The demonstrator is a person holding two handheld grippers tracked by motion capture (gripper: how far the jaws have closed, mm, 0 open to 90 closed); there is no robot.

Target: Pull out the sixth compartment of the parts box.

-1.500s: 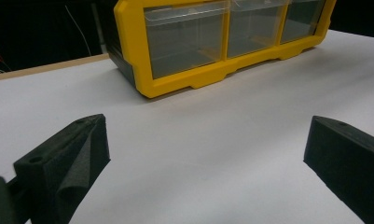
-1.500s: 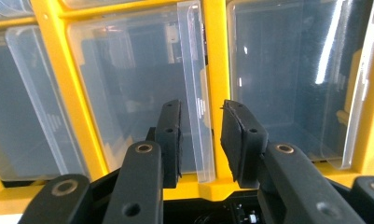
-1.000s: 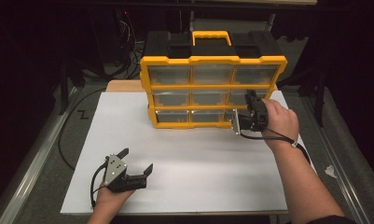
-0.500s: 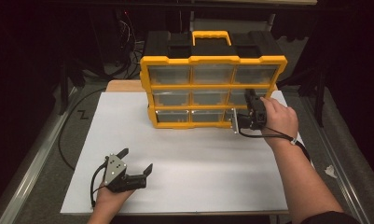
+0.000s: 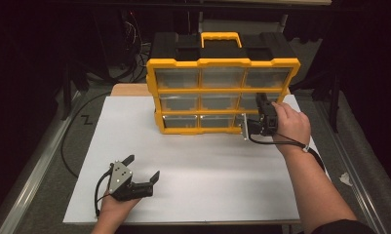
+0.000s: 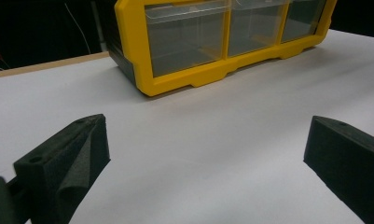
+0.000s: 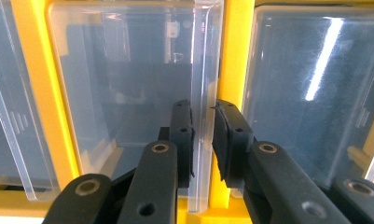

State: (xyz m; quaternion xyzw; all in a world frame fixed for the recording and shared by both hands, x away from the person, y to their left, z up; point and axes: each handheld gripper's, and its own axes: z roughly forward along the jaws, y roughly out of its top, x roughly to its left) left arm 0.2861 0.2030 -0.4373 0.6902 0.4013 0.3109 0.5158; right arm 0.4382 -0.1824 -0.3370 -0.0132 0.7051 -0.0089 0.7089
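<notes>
While right tool (image 7: 203,140) pinches clear drawer lip (image 7: 204,70), drawer contents indistinct, left tool (image 5: 145,169) spread

Organizer (image 5: 222,95) on mat (image 5: 198,190), rear centre

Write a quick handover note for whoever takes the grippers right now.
Right gripper: jaws have just been closing and now pinch the clear drawer's pull lip, at the right end of the yellow organizer, lower rows.
Left gripper: jaws open, holding nothing, near the front left of the white board.
Done: drawer gripped.
Left: drawer seems not yet pulled out; probably draw it straight toward you.
</notes>
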